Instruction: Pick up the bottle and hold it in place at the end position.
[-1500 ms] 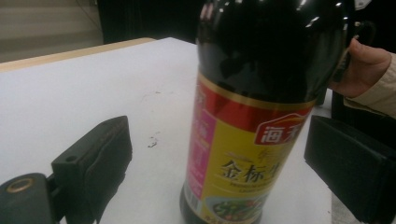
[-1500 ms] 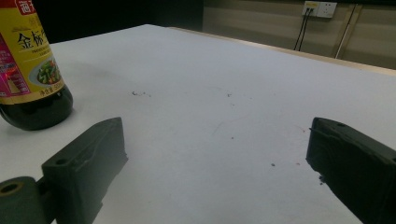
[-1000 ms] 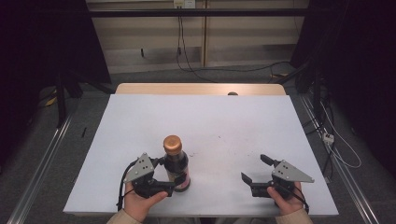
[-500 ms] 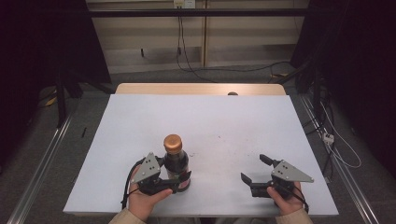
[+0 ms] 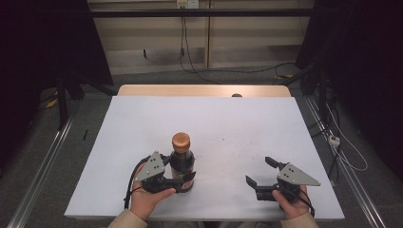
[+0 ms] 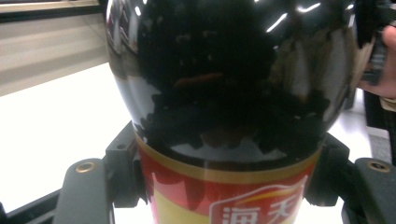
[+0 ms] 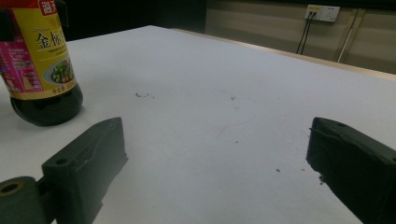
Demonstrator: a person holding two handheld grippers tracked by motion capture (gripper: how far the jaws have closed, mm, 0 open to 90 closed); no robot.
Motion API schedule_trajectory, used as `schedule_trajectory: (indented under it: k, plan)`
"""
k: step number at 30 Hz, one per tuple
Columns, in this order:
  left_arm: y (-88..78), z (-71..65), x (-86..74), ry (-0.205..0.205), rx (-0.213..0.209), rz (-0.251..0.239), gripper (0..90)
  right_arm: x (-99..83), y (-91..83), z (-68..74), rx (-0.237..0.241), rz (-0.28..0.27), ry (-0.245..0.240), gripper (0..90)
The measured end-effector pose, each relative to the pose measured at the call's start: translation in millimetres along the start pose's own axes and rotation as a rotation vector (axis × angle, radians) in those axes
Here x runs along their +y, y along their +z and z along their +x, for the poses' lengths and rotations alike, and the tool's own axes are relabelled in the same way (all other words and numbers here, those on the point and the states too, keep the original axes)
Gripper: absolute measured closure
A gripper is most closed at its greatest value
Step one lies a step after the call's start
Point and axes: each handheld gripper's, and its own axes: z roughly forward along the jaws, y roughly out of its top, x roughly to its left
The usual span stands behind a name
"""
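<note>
Your left gripper (image 5: 183,179) has its jaws snug around the base of the dark glass sauce bottle with the orange cap (image 5: 181,156), which stands on the white table (image 5: 228,123). Your right gripper (image 5: 261,172), right of the bottle, gapes empty. Looks like lifting's next, so keep it upright.

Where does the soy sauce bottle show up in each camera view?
High view: soy sauce bottle stands left of centre near the front edge, between the left gripper jaws.
Left gripper view: bottle close up, centre.
Right gripper view: upper left corner.
Shared landmark: white table.
</note>
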Motion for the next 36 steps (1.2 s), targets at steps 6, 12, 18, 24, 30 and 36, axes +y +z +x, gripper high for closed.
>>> schedule_trajectory:
  k: [6, 12, 18, 24, 30, 36]
  plan:
    - [0.4, 12.1, 7.0, -0.029, 0.028, -0.019, 30.4, -0.2, -0.1, -1.7, -0.007, -0.002, 0.003, 4.2]
    - [5.3, 20.7, 15.9, -0.034, 0.039, -0.024, 30.3, 0.9, 0.3, -1.9, -0.007, -0.003, -0.002, 4.2]
    - [12.7, 31.5, 22.2, -0.035, 0.053, -0.032, 30.3, 0.5, -0.8, -3.2, -0.013, -0.003, 0.000, 4.2]
    - [19.9, 40.7, 29.2, -0.042, 0.060, -0.031, 30.3, 0.7, -1.6, -3.8, -0.015, -0.004, -0.002, 4.2]
    - [27.7, 44.4, 33.8, -0.056, 0.085, -0.028, 30.3, 1.2, -2.1, -3.8, -0.020, -0.006, -0.003, 4.1]
    - [36.9, 48.4, 40.4, -0.038, 0.090, -0.021, 30.3, 1.2, -2.6, -4.6, -0.025, -0.009, 0.001, 4.1]
